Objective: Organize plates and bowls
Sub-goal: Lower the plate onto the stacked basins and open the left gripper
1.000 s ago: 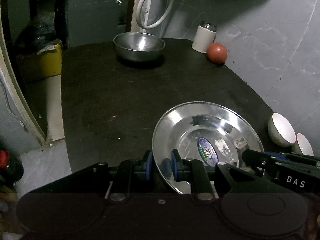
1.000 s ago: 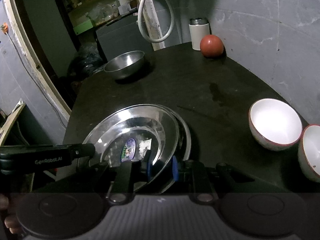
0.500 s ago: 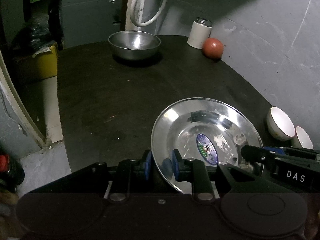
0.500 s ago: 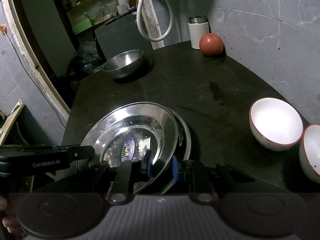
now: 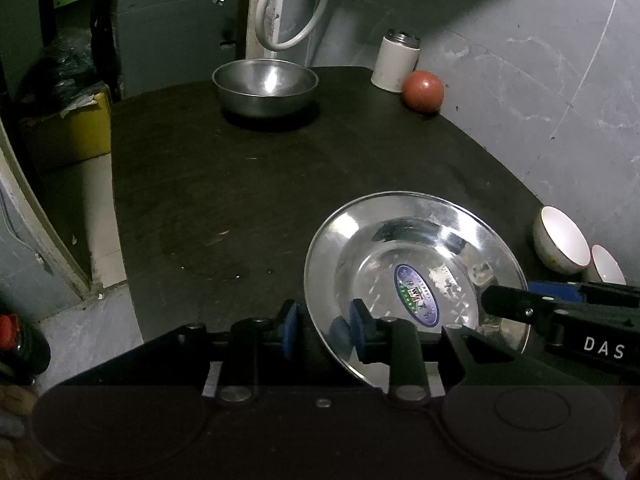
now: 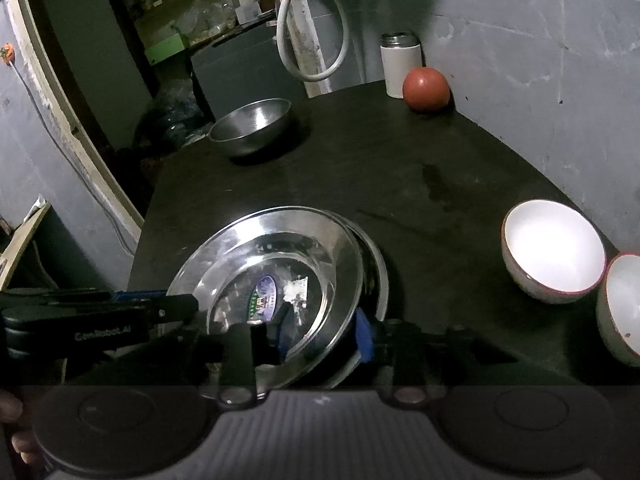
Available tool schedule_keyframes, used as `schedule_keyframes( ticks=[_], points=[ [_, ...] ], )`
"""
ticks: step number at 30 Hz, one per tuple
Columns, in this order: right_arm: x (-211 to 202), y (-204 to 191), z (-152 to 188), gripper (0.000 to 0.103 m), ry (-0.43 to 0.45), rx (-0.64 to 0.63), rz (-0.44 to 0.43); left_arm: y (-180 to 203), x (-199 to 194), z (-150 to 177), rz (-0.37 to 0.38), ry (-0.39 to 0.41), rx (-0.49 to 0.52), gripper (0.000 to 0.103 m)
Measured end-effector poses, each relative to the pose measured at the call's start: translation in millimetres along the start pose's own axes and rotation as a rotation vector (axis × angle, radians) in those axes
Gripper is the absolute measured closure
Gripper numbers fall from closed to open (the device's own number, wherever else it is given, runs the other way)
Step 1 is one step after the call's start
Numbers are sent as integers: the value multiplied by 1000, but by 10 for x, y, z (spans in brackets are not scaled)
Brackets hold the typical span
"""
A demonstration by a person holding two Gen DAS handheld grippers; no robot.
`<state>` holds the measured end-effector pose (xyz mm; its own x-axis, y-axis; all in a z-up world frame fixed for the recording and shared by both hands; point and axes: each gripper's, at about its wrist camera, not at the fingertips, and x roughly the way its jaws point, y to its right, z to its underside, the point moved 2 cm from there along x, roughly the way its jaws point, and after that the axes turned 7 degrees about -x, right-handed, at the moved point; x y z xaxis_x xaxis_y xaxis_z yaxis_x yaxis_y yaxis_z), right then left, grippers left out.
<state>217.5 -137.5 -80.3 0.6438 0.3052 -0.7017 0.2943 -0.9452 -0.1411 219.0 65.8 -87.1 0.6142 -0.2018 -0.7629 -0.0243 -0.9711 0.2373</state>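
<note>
both grippers' fingers [image 5: 289, 330] opening off the steel plate [image 5: 416, 264] rim, earlier clamped on it

Steel plate [image 5: 416, 256], shiny, blue oval sticker at centre, lies face-up at near edge of the dark table [image 5: 248, 184], stacked on a 2nd steel plate [image 6: 378, 264] peeking out from under it. Steel bowl [image 5: 265, 86] upright, empty, at far end of table. Two white bowls [image 6: 554, 250] w/ red rims, upright, side by side, at table's right edge.
</note>
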Motion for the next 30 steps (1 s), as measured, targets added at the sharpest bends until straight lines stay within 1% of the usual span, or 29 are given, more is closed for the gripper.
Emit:
schedule_keyframes(
  ticks=[1, 3, 8, 11, 14, 16, 17, 20, 21, 24, 25, 28, 29, 30],
  points=[
    [2, -3, -4, 64, 1, -2, 2, -1, 2, 0, -1, -1, 1, 71],
    [-9, -15, -11, 55, 7, -13, 19, 1, 13, 4, -5, -4, 3, 70],
    [-20, 27, -7, 54, 7, -15, 37, -6, 17, 0, -7, -4, -1, 69],
    [-32, 47, 0, 52, 10, -8, 43, -8, 17, 5, -13, -1, 0, 65],
    [-43, 55, -3, 47, 16, -9, 50, -40, 15, 11, -22, 1, -12, 57],
    [-51, 61, -6, 44, 20, -9, 51, -73, 21, 8, -25, 1, -29, 47],
    [-55, 62, -7, 41, 23, -9, 53, -88, 21, 11, -27, 2, -34, 45],
    [-57, 64, -10, 35, 26, -7, 59, -117, 12, 13, -41, 15, -47, 34],
    [-57, 66, -9, 32, 27, -7, 60, -127, 6, 11, -50, 21, -50, 28],
    [-59, 69, -10, 24, 30, -6, 62, -149, -33, -10, -79, 45, -52, 21],
    [-61, 66, -12, 23, 32, -8, 64, -161, -48, -27, -84, 53, -59, 16],
    [-75, 63, -23, 9, 43, -10, 84, -204, -99, -93, -106, 78, -88, 4],
    [-82, 70, -35, 1, 50, -4, 91, -220, -119, -117, -115, 90, -98, 3],
    [-96, 73, -45, 0, 62, 3, 94, -237, -136, -139, -124, 101, -106, 1]
  ],
)
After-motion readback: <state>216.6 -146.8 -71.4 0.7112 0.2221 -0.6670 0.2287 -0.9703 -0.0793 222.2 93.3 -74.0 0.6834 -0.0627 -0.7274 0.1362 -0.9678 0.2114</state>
